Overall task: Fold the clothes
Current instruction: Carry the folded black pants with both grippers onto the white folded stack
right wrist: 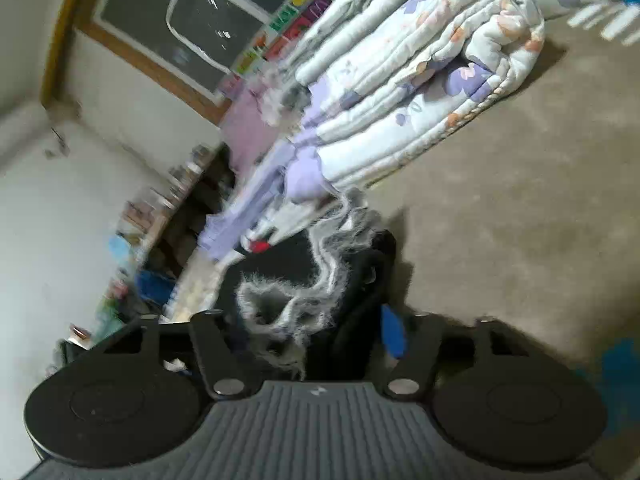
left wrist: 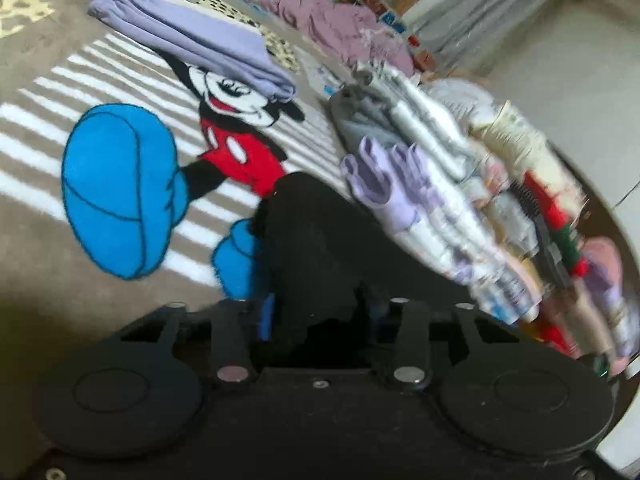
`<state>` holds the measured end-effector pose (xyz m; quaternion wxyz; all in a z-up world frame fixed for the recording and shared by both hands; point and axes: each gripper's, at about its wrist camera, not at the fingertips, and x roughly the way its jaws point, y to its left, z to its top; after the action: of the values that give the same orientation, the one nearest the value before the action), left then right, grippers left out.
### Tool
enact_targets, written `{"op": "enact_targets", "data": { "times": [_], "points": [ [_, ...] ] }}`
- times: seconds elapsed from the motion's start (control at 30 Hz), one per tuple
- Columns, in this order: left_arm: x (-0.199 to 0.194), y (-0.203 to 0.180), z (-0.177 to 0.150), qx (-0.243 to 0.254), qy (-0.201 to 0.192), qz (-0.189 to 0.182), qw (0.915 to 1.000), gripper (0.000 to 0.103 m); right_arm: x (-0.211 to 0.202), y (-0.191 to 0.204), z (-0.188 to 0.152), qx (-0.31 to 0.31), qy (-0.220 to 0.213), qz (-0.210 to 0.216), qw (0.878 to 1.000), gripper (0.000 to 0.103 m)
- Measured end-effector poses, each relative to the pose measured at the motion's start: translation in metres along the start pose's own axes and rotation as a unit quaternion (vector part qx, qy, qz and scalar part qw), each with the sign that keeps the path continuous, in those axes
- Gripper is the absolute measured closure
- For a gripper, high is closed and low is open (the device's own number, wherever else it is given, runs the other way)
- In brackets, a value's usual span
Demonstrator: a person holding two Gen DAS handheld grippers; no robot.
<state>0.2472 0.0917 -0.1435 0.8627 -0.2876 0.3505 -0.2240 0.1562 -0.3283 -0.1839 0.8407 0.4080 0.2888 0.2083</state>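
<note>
Both grippers (left wrist: 320, 312) (right wrist: 316, 320) pinch a black garment (left wrist: 320, 232), unfolded yet, lower frame; folded lilac clothes (left wrist: 192, 28) lie upper left.

The left tongs (left wrist: 316, 316) are matte black throughout: two round discs at seven and five o'clock, each with a raised ring, and slanted linkage bars pinned by silver rivets. A small screw sits centred on the body, and a blue pad (left wrist: 266, 318) lines one finger. The right tongs (right wrist: 316, 332) match, but carry a grey ribbed plate with a small white logo, and a blue pad (right wrist: 392, 334).
</note>
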Motion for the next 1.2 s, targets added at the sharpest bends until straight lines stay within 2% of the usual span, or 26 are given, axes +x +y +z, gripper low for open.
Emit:
{"op": "enact_targets", "data": {
  "times": [0.23,0.43,0.63,0.73,0.83,0.93,0.97,1.0,1.07,1.13,1.17,1.2],
  "points": [
    [-0.018,-0.025,0.004,0.008,-0.046,-0.045,0.9979,0.071,-0.013,0.001,0.007,0.01,-0.031,0.048,0.998,0.06],
    [-0.012,-0.068,0.01,0.028,-0.08,-0.074,0.9936,0.071,-0.037,0.005,0.034,0.019,-0.073,0.081,0.994,0.062],
    [0.025,-0.11,0.035,0.028,-0.099,-0.108,0.9889,0.071,-0.057,0.001,0.086,-0.003,-0.132,0.096,0.987,0.063],
    [0.047,-0.13,0.052,0.027,-0.112,-0.126,0.9852,0.071,-0.056,-0.012,0.115,0.006,-0.155,0.104,0.982,0.063],
    [0.071,-0.136,0.07,0.005,-0.131,-0.153,0.9795,0.071,-0.051,-0.022,0.149,0.012,-0.176,0.117,0.977,0.063],
    [0.106,-0.13,0.08,-0.031,-0.129,-0.158,0.9784,0.071,-0.042,-0.027,0.179,0.007,-0.192,0.129,0.973,0.063],
    [0.122,-0.127,0.079,-0.031,-0.117,-0.14,0.9828,0.071,-0.037,-0.029,0.188,0.0,-0.194,0.12,0.974,0.063],
    [0.14,-0.121,0.076,-0.034,-0.09,-0.103,0.9899,0.07,-0.031,-0.033,0.196,-0.006,-0.193,0.106,0.975,0.063],
    [0.174,-0.108,0.069,-0.041,-0.037,-0.031,0.998,0.067,-0.013,-0.051,0.205,-0.007,-0.176,0.045,0.983,0.063],
    [0.169,-0.101,0.062,-0.045,-0.053,-0.06,0.9958,0.057,0.01,-0.071,0.209,-0.015,-0.139,-0.049,0.989,0.059],
    [0.165,-0.101,0.06,-0.04,-0.062,-0.061,0.9954,0.055,0.017,-0.084,0.206,-0.01,-0.131,-0.065,0.989,0.055],
    [0.16,-0.102,0.059,-0.036,-0.071,-0.062,0.9949,0.05,0.018,-0.094,0.204,0.003,-0.139,-0.051,0.989,0.054]
  ]
}}
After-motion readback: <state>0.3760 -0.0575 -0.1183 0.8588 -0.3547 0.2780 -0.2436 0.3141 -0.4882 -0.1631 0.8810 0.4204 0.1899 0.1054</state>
